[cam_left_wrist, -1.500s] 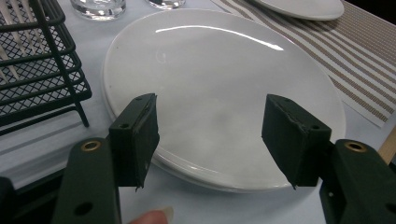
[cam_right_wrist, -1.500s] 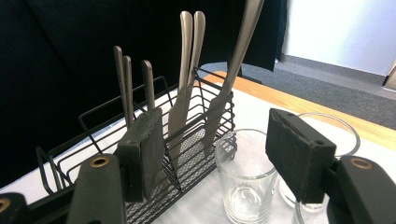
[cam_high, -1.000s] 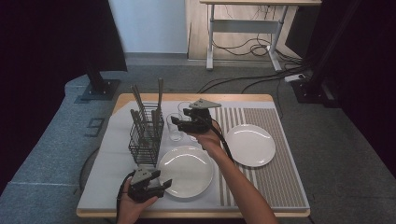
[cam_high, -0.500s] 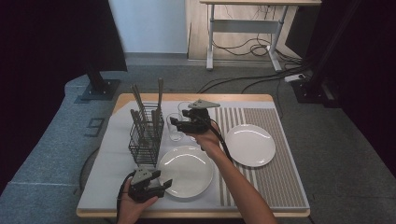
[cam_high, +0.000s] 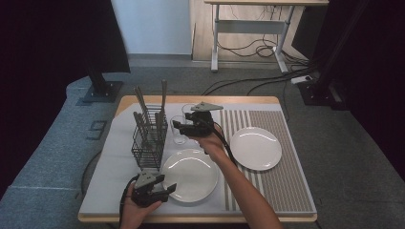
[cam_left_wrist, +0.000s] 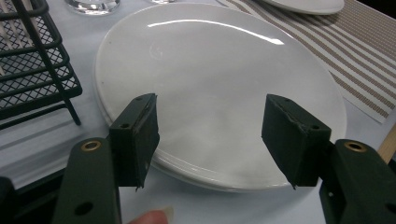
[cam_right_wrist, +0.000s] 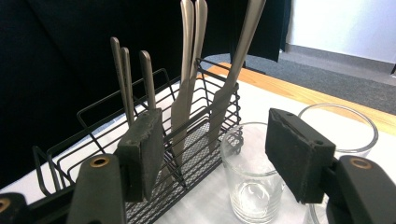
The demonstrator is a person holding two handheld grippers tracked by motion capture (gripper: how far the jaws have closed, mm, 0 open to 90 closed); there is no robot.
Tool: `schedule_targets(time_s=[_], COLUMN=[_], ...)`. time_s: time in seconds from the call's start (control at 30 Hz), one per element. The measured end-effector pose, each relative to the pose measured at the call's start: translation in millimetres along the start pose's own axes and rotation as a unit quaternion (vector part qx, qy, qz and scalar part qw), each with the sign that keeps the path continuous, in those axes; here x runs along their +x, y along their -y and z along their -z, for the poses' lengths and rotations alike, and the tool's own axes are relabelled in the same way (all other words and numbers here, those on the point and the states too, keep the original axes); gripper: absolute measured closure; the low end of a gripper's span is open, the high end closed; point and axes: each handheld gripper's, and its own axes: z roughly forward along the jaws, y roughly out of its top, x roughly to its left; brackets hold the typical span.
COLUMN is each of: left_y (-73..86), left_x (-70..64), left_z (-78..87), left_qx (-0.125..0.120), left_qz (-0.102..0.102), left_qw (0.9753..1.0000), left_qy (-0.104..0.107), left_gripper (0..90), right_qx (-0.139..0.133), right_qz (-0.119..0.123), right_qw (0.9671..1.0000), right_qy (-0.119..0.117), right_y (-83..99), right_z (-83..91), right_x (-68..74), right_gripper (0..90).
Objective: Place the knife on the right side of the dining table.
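I see a wooden-edged worktop covered on its left by a pale grey mat and on its right by a brown-and-white striped mat. On the grey mat stand a black wire cutlery basket, two clear glasses just right of it, and a white plate near the front edge. A second white plate lies on the striped mat.
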Motion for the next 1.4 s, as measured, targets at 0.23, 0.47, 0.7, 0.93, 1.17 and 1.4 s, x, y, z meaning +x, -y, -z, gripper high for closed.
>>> schedule_targets(time_s=[0.23, 0.47, 0.7, 0.93, 1.17, 1.4], left_y=[0.5, 0.2, 0.2, 0.1, 0.0, -0.2], left_x=[-1.7, -1.4, -1.3, -0.6, -0.6, -0.6], left_z=[-2.7, -1.8, -1.7, -0.9, -0.3, -0.1], left_qx=[0.004, 0.003, 0.004, 0.003, 0.001, 0.001], left_qz=[-0.002, -0.002, -0.002, -0.001, -0.001, 0.000], left_qw=[1.0000, 1.0000, 1.0000, 1.0000, 1.0000, 1.0000], left_qy=[0.003, 0.002, 0.003, 0.003, 0.002, 0.002], left_gripper=[36.5, 36.4, 36.4, 36.4, 36.4, 36.4], right_qx=[0.002, -0.003, -0.001, 0.003, 0.008, 0.009], right_qz=[-0.006, -0.005, -0.005, -0.002, -0.001, 0.001], right_qw=[1.0000, 1.0000, 1.0000, 1.0000, 1.0000, 0.9999], right_qy=[0.001, 0.003, 0.003, 0.002, 0.003, 0.005], right_y=[0.3, -2.6, -3.8, -6.0, -7.6, -9.1], right_z=[-0.6, 0.7, -2.7, -9.2, -13.6, -17.9], right_x=[-2.6, -2.9, -2.3, -0.3, 1.1, 0.2], right_gripper=[37.2, 37.4, 37.4, 37.3, 37.3, 37.3])
